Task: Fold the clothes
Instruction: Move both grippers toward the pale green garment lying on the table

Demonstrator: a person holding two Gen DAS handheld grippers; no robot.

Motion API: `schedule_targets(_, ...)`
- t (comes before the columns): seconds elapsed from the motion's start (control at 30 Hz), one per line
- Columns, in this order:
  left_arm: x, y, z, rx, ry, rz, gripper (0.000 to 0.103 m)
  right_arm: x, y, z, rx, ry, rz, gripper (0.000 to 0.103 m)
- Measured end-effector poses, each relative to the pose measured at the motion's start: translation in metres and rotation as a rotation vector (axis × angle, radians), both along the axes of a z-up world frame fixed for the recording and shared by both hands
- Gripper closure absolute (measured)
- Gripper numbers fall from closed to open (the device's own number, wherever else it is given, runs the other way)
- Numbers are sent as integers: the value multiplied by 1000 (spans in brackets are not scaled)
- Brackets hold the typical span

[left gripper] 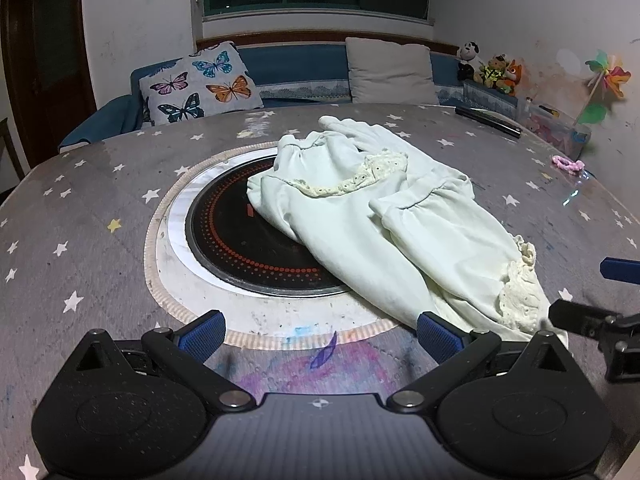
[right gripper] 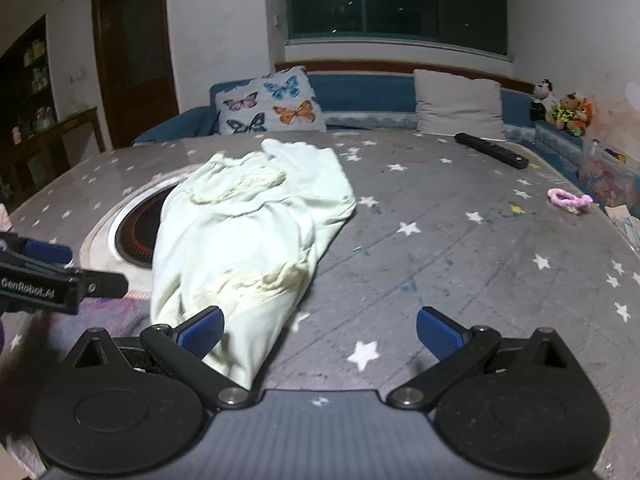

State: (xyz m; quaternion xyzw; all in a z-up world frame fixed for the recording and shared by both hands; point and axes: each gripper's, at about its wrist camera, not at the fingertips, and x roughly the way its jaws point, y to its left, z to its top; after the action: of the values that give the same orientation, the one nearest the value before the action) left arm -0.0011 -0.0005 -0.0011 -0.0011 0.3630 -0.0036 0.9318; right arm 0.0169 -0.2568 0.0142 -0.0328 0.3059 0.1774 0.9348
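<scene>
Both my grippers held low over the near edge of the table (left gripper: 100,184), a round top under a grey cloth printed with white stars.

My left gripper (left gripper: 320,334): its 2 blue-padded fingers (left gripper: 202,334) spread wide apart, nothing between them but bare cloth with purple and blue scribbles. Its right finger sits just beside the near hem of the garment (left gripper: 360,216); I cannot tell whether it touches.

My right gripper (right gripper: 320,334): fingers wide apart too, holding nothing. Its left finger (right gripper: 204,332) lies over the garment's near end; the rest of the gap shows star cloth.

The garment is pale, whitish-green, with cream lace trim (left gripper: 352,182) near its far end and more lace at the near right corner. It lies loosely folded and rumpled, stretched lengthwise away from me, partly covering the right side of the round black burner (left gripper: 248,248) with red dot rings set in the table's centre.

In the left view, my right gripper's fingertips show at the right edge; in the right view, my left gripper (right gripper: 60,272) shows at the left edge.

On the far right of the table: a black remote (right gripper: 492,150) and a pink braided loop (right gripper: 568,202). Behind the table, a blue sofa (right gripper: 360,96) with a butterfly cushion (right gripper: 272,106), a plain cushion (right gripper: 458,104) and 3 soft toys (right gripper: 564,112).
</scene>
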Motion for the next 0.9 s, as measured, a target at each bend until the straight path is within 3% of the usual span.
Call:
schedule_targets(0.17, -2, -1, -2, 1, -7, -4, 0, -9, 12, 3, -69, -24, -13, 0)
schedule_targets(0.43, -2, -2, 0, 7, 0, -17, 0, -10, 17, 6, -49, 45, 31, 0)
schedule_targets(0.9, 11, -6, 2, 38, 3, -8, 0, -8, 25, 7, -46, 45, 68, 0)
